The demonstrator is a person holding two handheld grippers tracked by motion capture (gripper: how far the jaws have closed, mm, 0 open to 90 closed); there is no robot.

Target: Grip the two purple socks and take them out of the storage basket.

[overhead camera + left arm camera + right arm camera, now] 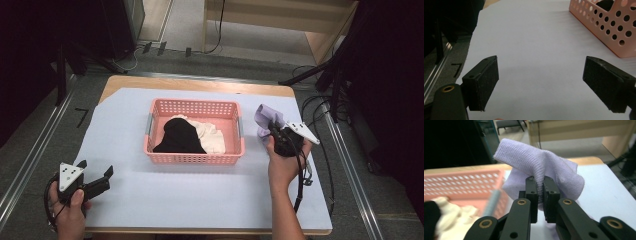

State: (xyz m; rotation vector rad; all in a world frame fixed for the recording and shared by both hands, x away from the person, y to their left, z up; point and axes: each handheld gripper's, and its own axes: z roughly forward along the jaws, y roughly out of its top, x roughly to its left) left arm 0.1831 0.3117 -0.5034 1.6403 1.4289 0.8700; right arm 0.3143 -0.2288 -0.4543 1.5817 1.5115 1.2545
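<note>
A lilac knitted cloth (544, 167) is pinched between the jaws of my right gripper (541, 195), which is shut on it. From above, the right gripper (274, 131) holds the lilac cloth (263, 120) just right of a pink perforated basket (192, 158). Inside the basket lie a black garment (179, 136) and a cream one (212, 136). My left gripper (96, 171) rests near the table's front left corner, open with nothing between its pads (484, 82).
The table is covered by a pale sheet (200, 195). The basket's corner (609, 32) lies ahead and to the right of the left gripper. Dark stands and cables crowd the floor to the right of the table (345, 100).
</note>
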